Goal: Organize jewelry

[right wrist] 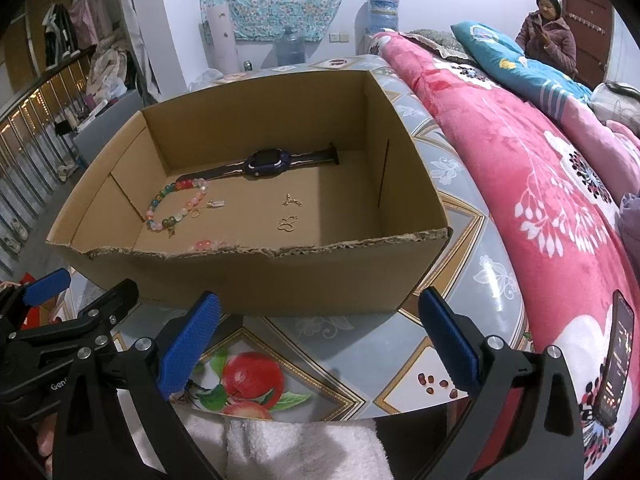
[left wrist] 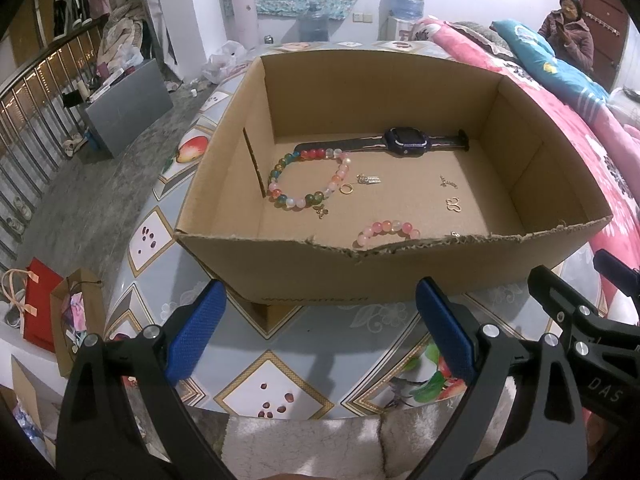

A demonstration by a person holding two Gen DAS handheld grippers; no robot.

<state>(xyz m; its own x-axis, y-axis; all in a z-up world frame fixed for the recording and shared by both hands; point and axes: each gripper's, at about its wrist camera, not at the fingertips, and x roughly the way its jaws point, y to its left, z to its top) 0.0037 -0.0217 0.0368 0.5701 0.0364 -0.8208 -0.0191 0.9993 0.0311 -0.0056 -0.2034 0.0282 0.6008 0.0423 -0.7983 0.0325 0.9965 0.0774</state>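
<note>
An open cardboard box (left wrist: 280, 264) (right wrist: 256, 276) stands on the patterned table. Inside lie a dark smartwatch (left wrist: 402, 141) (right wrist: 266, 164), a multicoloured bead bracelet (left wrist: 308, 178) (right wrist: 174, 204), a pink bead bracelet (left wrist: 388, 231) (right wrist: 206, 245) by the near wall, a gold ring (left wrist: 346, 189) (right wrist: 195, 213), a silver charm (left wrist: 370, 179) (right wrist: 216, 203) and small gold charms (left wrist: 453, 204) (right wrist: 289, 225). My left gripper (left wrist: 320, 316) and my right gripper (right wrist: 320, 322) both hang open in front of the box, above the table, with nothing between their blue pads.
The table (left wrist: 280, 360) (right wrist: 360, 344) has a glossy fruit-print cover. A pink floral blanket (right wrist: 540, 184) and a phone (right wrist: 618, 356) lie at the right. A person (right wrist: 548, 36) sits at the back right. Paper bags (left wrist: 52, 308) stand on the floor, left.
</note>
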